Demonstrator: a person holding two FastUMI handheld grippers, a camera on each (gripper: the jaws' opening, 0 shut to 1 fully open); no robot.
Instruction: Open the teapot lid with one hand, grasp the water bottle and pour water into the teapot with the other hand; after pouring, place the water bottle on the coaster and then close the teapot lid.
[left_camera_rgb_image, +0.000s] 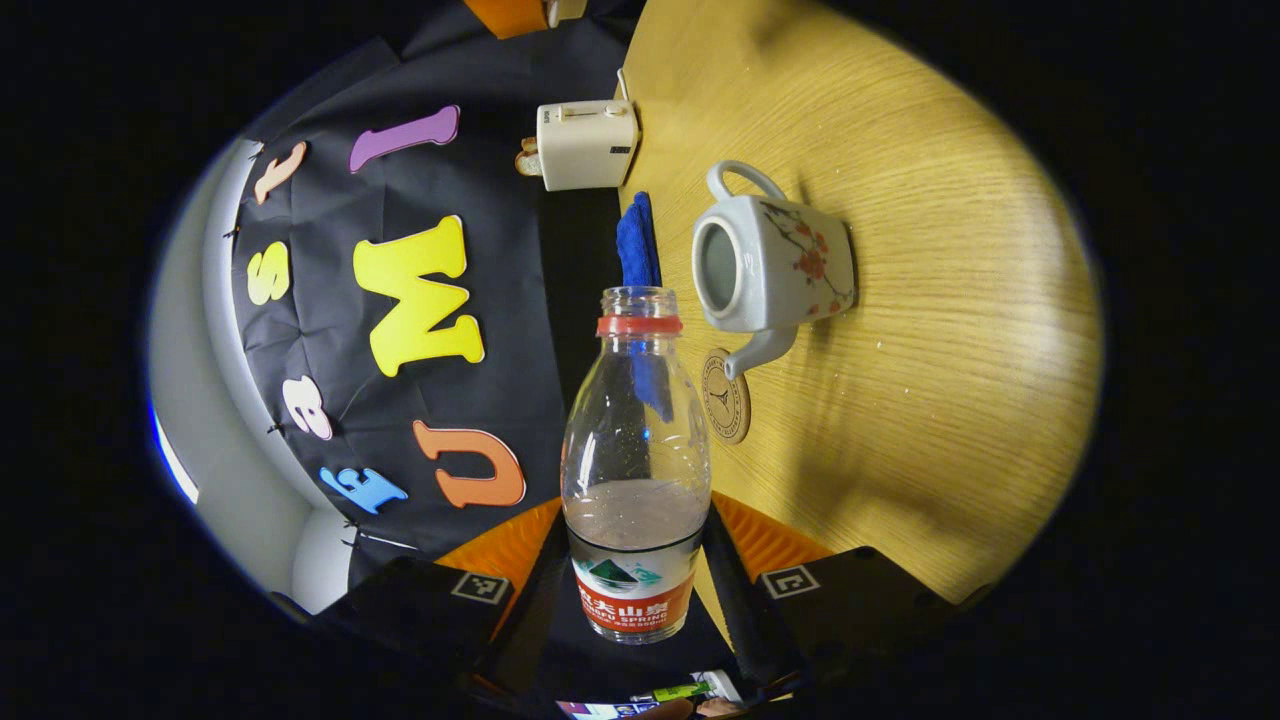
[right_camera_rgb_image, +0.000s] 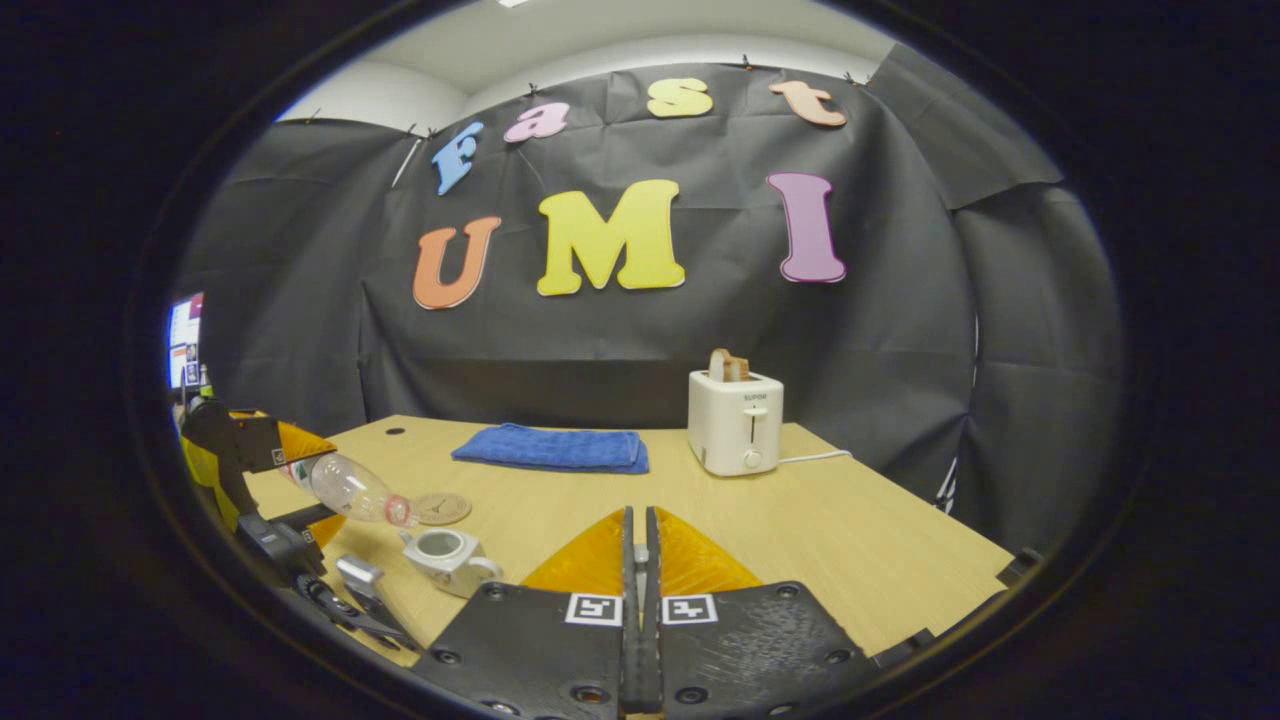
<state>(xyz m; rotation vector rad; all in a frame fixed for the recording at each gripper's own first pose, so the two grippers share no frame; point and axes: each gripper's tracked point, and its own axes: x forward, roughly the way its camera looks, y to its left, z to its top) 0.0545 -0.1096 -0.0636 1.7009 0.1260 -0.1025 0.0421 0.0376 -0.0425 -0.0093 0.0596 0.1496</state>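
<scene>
My left gripper (left_camera_rgb_image: 636, 545) is shut on a clear, uncapped water bottle (left_camera_rgb_image: 636, 470) that is part full and has a red ring at its neck. In the right gripper view the same bottle (right_camera_rgb_image: 350, 487) is tipped over, with its mouth just above and to the left of the teapot (right_camera_rgb_image: 448, 555). The white flowered teapot (left_camera_rgb_image: 775, 265) stands on the table with its top open and no lid on it. A round coaster (left_camera_rgb_image: 726, 396) lies bare by the spout. My right gripper (right_camera_rgb_image: 636, 545) is held above the table with its fingers together. Nothing shows between them.
A folded blue towel (right_camera_rgb_image: 550, 447) lies at the back of the wooden table (right_camera_rgb_image: 850, 540), with a white toaster (right_camera_rgb_image: 736, 422) to its right holding a slice of bread. A screen (right_camera_rgb_image: 185, 340) glows at the far left. The towel (left_camera_rgb_image: 637, 240) and toaster (left_camera_rgb_image: 587, 143) sit beyond the bottle.
</scene>
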